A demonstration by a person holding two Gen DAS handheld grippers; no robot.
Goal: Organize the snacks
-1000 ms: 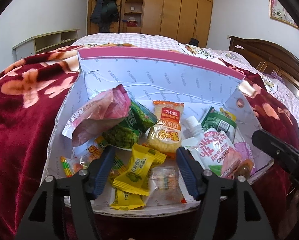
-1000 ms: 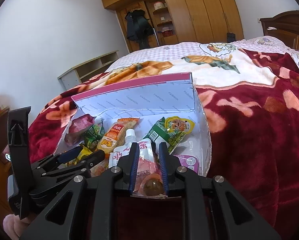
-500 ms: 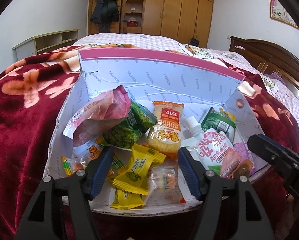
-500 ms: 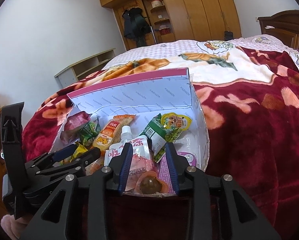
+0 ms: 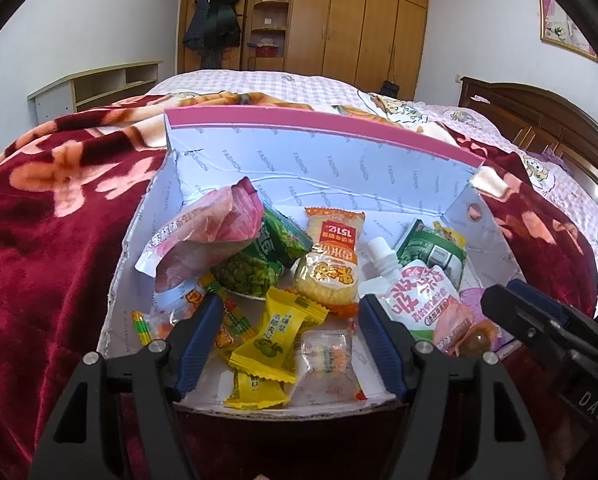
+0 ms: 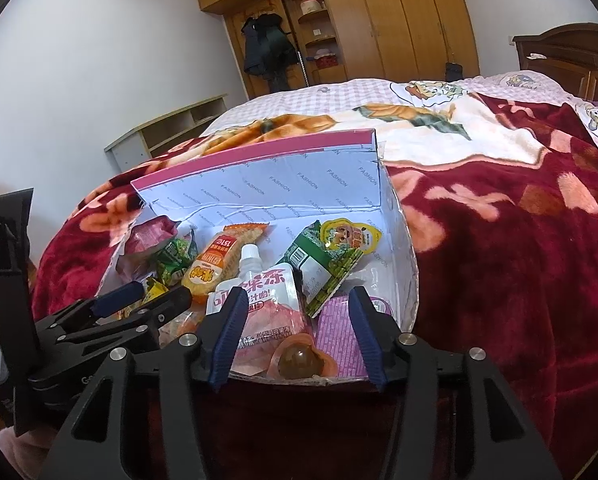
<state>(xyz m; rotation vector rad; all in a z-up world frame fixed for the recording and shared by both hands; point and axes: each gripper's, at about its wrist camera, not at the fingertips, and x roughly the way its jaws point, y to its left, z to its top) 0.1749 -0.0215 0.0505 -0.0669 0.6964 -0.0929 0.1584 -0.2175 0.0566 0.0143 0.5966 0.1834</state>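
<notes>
Right claw (image 6: 295,332) has spread wide, released, straddling the jelly pouch (image 6: 267,312); left claw (image 5: 291,340) also released. Centre on the pouch before clenching.

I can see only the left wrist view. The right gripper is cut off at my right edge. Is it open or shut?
Observer: Open. The right gripper has its jaws wide apart and holds nothing.
Operator: What lies between its fingers?
Observer: The lower end of the pink jelly pouch, a round brown jelly cup and a purple packet, all at the near edge of the box.
</notes>
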